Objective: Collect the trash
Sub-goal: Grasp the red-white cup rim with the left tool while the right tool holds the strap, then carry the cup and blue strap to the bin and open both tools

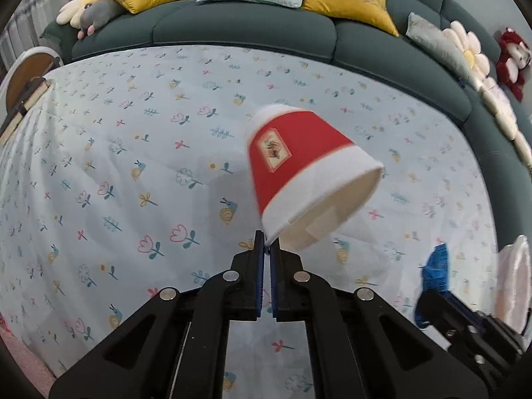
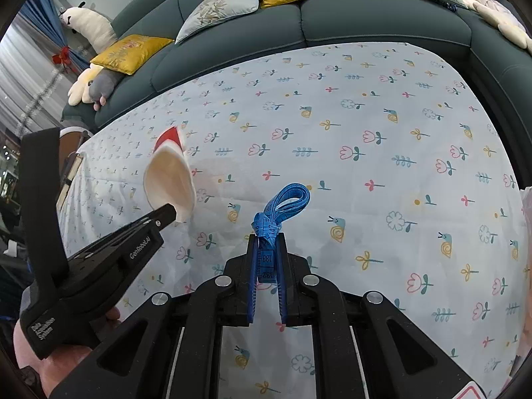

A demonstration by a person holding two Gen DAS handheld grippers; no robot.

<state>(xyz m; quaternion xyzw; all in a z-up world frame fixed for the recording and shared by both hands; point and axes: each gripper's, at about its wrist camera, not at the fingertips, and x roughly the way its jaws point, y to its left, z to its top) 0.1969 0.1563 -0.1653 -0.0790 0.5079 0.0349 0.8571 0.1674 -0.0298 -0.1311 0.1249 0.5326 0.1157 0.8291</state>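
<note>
My left gripper (image 1: pixel 267 244) is shut on the rim of a red and white paper cup (image 1: pixel 309 173) and holds it tilted above the flower-print sheet (image 1: pixel 133 166). The cup (image 2: pixel 170 179) and the left gripper (image 2: pixel 168 214) also show in the right wrist view, at the left. My right gripper (image 2: pixel 268 237) is shut on a folded blue measuring tape (image 2: pixel 282 206), whose loops stick out past the fingertips, above the sheet (image 2: pixel 382 183). The tape (image 1: pixel 435 269) and the right gripper show at the lower right of the left wrist view.
A dark green sofa (image 1: pixel 249 30) with yellow and grey cushions and plush toys curves round the far side of the sheet. A round wooden side table (image 1: pixel 23 73) stands at the far left. A whitish plastic bag (image 1: pixel 513 282) shows at the right edge.
</note>
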